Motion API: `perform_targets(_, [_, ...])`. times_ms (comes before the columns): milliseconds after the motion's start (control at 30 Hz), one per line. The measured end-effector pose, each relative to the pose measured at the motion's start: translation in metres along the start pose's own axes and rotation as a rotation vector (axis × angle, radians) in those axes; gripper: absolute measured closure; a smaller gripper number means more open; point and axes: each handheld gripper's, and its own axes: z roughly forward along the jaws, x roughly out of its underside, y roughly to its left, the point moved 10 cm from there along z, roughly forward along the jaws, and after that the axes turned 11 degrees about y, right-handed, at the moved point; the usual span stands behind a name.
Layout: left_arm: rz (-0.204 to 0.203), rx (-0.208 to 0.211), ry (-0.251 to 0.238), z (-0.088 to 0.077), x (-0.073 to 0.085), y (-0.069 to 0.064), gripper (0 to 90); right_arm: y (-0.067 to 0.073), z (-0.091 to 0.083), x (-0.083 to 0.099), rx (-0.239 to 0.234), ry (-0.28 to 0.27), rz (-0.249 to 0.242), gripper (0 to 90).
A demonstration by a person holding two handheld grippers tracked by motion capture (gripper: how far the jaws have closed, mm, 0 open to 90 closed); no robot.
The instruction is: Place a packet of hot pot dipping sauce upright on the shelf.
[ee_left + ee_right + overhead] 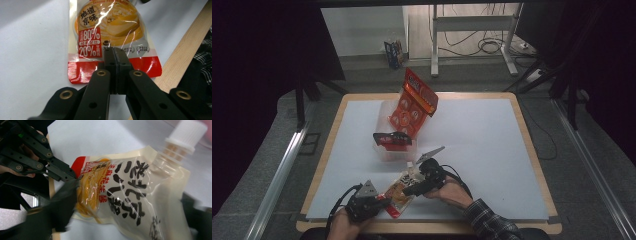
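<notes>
Glossy cream-and-orange spouted sauce pouch [401, 192] with a red bottom band, black brush lettering and a white screw cap [186, 133] — lying flat on the white table mat [482, 145] near its 6 o'clock edge, between the two grippers. Left gripper [115, 53], at the pouch's 7 o'clock: jaws pressed together, pinching the red bottom band. Right gripper [413, 190], at the pouch's 3 o'clock: jaws spread either side of the pouch body; whether the pads press on it cannot be told. At 12 o'clock of the pouch, a clear plastic bin [388, 147] holds a red snack bag [414, 102] leaning upright and a small black-and-red packet [392, 139] — well clear of both grippers.
</notes>
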Motion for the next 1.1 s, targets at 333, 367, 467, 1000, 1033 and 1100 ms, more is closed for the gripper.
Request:
perform_targets(333, [0.032, -0.012, 0.015, -0.001, -0.001, 0.0, 89.6, 0.008, -0.008, -0.008, 0.078, -0.03, -0.1, 82.2])
perform_targets(367, [0.064, -0.019, 0.026, -0.003, 0.0, 0.0, 85.4, 0.009, -0.009, -0.008, 0.085, -0.028, -0.109, 83.6])
perform_targets(467, [0.074, -0.039, 0.023, -0.004, -0.001, 0.0, 73.6, 0.013, -0.012, -0.01, 0.084, -0.03, -0.118, 84.7])
perform_targets(1000, [0.018, -0.067, -0.09, -0.016, -0.014, 0.011, 25.7, 0.013, -0.059, -0.018, 0.15, -0.095, -0.139, 86.3])
perform_targets(1033, [0.014, -0.064, -0.091, -0.016, -0.014, 0.011, 21.6, 0.013, -0.065, -0.018, 0.155, -0.099, -0.13, 86.4])
perform_targets(1100, [0.007, -0.058, -0.091, -0.016, -0.014, 0.012, 20.2, 0.011, -0.069, -0.017, 0.165, -0.1, -0.133, 86.4])
